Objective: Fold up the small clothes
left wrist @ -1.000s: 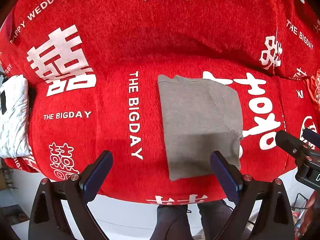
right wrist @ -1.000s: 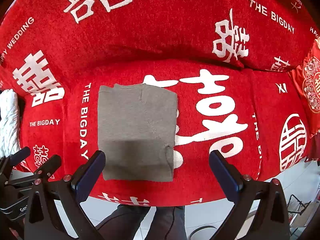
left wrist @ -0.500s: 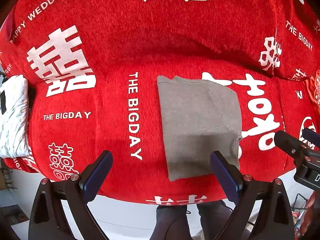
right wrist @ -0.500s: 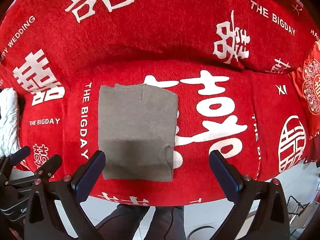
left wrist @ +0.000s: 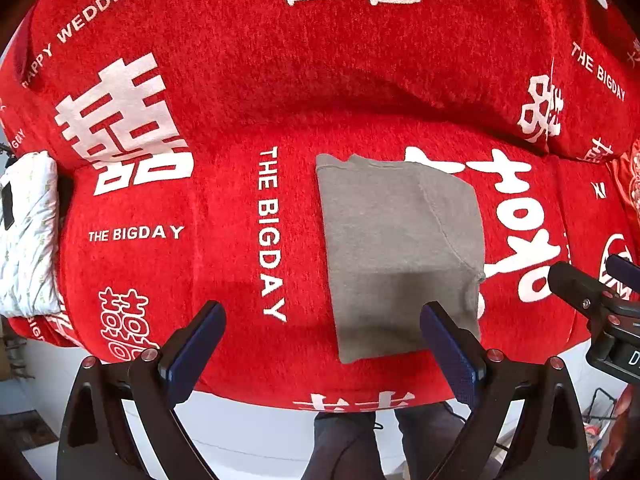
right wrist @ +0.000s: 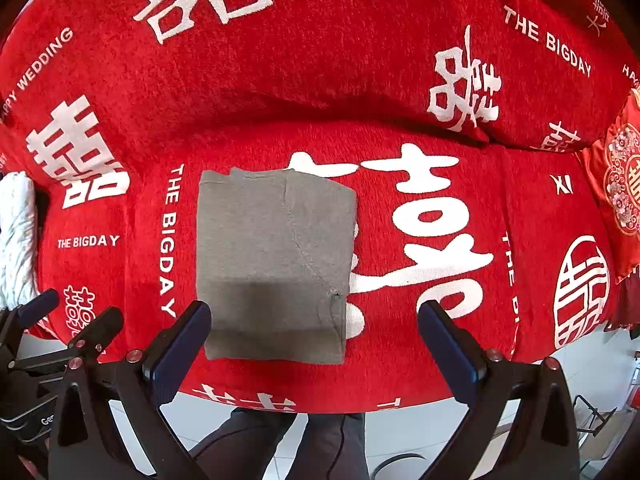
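One red sofa cover (left wrist: 224, 264) with white wedding lettering spreads over the seat and backrest and carries everything else. On the seat lies one grey garment (left wrist: 400, 248), folded into a neat rectangle; its near edge reaches close to the front edge of the seat, and its far edge stops short of the crease where the backrest begins. In the right wrist view the same garment (right wrist: 272, 264) sits left of the middle of the seat. One white quilted item (left wrist: 26, 236) rests at the left end of the seat, well apart from the garment. One red embroidered cushion (right wrist: 620, 184) shows at the right end.

There are two grippers. The left gripper (left wrist: 320, 344) hovers over the front edge of the seat, jaws spread wide and holding nothing. The right gripper (right wrist: 316, 344) hangs beside it in the same way, jaws spread wide and empty. I cannot tell whether either gripper touches the cloth.
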Action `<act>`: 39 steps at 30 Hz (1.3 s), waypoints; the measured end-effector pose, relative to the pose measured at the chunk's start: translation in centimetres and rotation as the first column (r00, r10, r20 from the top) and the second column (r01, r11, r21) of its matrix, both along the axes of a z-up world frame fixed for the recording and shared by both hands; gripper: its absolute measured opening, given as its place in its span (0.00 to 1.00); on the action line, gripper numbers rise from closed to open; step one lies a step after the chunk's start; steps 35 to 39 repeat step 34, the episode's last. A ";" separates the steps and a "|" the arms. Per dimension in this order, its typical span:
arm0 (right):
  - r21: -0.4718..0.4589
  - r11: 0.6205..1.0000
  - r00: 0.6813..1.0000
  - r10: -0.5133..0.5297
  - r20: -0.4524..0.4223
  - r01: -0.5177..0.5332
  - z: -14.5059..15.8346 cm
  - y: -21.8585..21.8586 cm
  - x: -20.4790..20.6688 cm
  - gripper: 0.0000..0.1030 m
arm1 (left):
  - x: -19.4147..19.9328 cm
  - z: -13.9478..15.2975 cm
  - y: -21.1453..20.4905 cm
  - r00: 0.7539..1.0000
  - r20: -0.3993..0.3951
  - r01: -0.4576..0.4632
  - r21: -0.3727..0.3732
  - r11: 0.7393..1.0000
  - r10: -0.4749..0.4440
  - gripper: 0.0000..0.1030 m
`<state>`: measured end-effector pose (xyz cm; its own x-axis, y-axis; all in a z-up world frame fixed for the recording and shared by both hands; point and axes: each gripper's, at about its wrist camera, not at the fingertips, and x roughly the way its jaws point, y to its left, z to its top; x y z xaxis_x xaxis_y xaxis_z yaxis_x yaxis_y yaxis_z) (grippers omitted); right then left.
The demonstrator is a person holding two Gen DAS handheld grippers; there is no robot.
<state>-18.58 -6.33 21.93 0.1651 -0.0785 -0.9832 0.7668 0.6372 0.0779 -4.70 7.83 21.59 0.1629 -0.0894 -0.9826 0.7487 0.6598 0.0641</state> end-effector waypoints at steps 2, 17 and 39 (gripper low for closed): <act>0.003 1.000 1.000 0.002 -0.001 -0.002 0.0 0.0 0.0 1.00 | 0.0 0.0 0.0 1.000 0.000 0.000 0.001 1.000 0.000 0.95; 0.000 1.000 1.000 0.015 0.000 -0.015 0.2 -0.1 0.4 1.00 | 0.3 0.7 0.2 1.000 0.019 -0.011 -0.022 1.000 0.011 0.95; 0.005 1.000 1.000 0.015 -0.015 -0.015 -0.3 0.6 0.4 1.00 | 0.1 0.9 0.5 1.000 -0.006 -0.003 -0.054 0.999 0.003 0.95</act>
